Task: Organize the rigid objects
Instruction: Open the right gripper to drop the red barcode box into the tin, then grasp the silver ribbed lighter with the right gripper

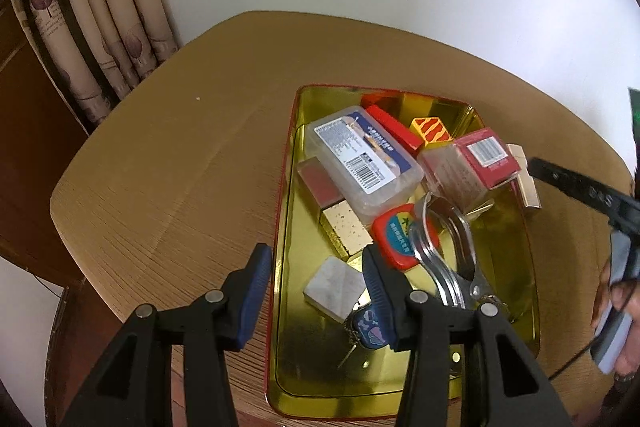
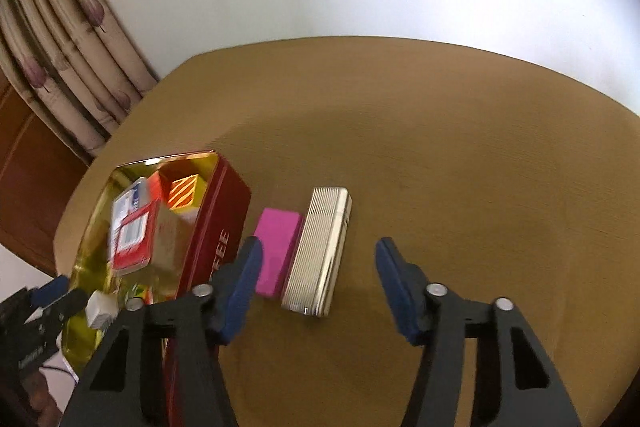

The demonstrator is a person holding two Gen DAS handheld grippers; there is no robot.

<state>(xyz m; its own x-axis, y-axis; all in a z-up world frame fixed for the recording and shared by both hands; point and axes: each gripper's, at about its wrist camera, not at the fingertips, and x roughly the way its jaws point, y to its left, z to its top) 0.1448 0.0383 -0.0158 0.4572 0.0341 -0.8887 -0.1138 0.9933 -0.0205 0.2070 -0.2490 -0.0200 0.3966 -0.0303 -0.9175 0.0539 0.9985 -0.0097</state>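
Observation:
A gold-lined red tin sits on the round wooden table, filled with small items: a clear labelled plastic box, an orange-striped cube, a barcode-labelled red box, a gold-speckled block, a white block and a clear clip. My left gripper stands open astride the tin's left wall, one finger outside and one inside. Right of the tin, a pink block and a ribbed silver lighter lie side by side. My right gripper hangs open above their near ends, touching neither.
Patterned curtains hang at the back left, with a white wall behind the table. Bare tabletop stretches to the right of the lighter. A hand holding the right tool shows at the right edge of the left wrist view.

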